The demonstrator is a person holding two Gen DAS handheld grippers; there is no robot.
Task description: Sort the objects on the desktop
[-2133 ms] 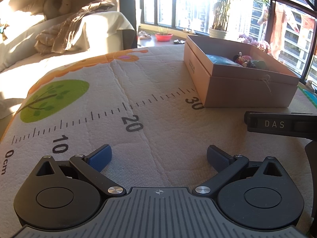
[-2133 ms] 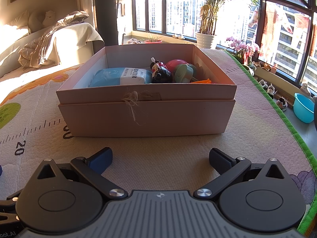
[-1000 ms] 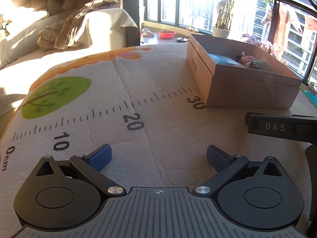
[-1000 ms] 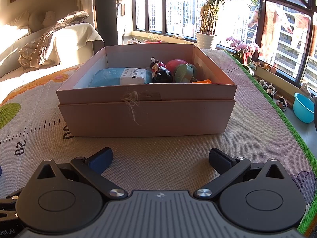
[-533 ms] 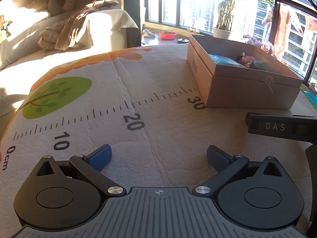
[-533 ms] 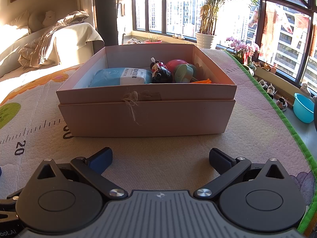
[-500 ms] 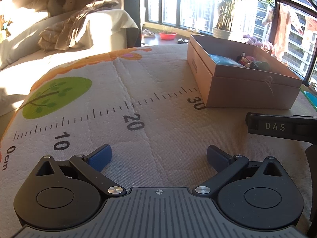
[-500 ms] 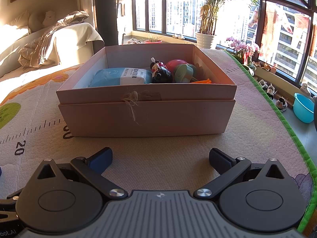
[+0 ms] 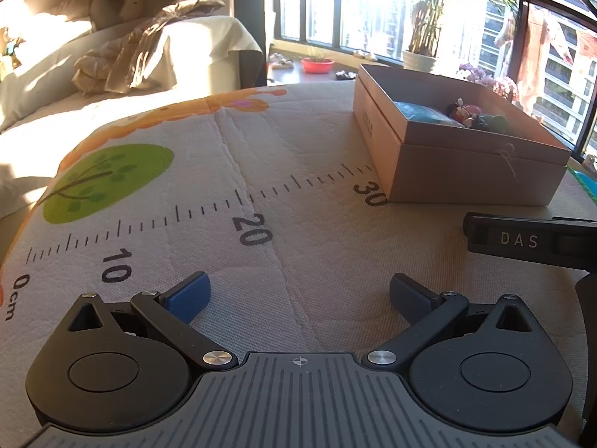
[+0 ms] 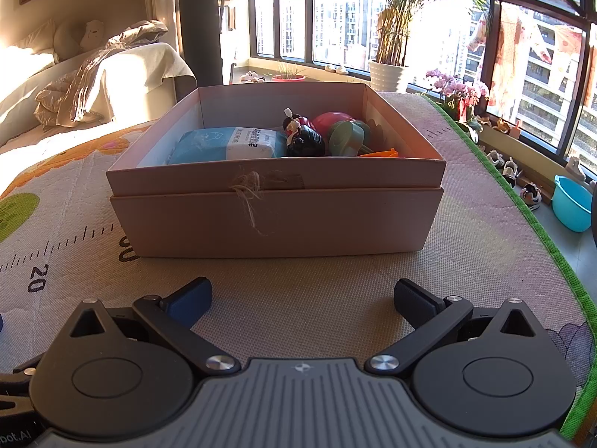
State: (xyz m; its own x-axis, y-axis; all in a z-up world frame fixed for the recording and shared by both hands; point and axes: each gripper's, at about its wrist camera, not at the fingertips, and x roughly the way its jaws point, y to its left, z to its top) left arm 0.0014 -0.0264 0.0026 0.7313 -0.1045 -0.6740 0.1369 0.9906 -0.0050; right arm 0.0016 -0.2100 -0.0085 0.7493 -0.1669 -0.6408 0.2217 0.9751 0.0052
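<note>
Fingers of the left gripper [image 9: 298, 295] spread wide, nothing between them, low over the mat [image 9: 209, 194]. Bare weave ahead out to the printed ruler; marks 10, 20 and 30 readable, and a green tree print near the mat's left edge. Box [image 9: 462, 164] sits ahead and to the right, its near corner at the 30 mark, well apart from the left fingers. Part of the right gripper's body, lettered DAS, enters at the right edge of the left view. Right gripper [image 10: 302, 298] also spread wide and empty, squared up to the box's front wall [image 10: 276, 220], with a strip of bare mat between. Box open on top; inside lie a blue packet [image 10: 227, 145], a black and red figurine [image 10: 304, 136] and a green and pink toy [image 10: 345, 130]. Green mat border [image 10: 530, 220] runs along the right, close to the box's right wall; bed [image 10: 123, 74] behind at left.
</note>
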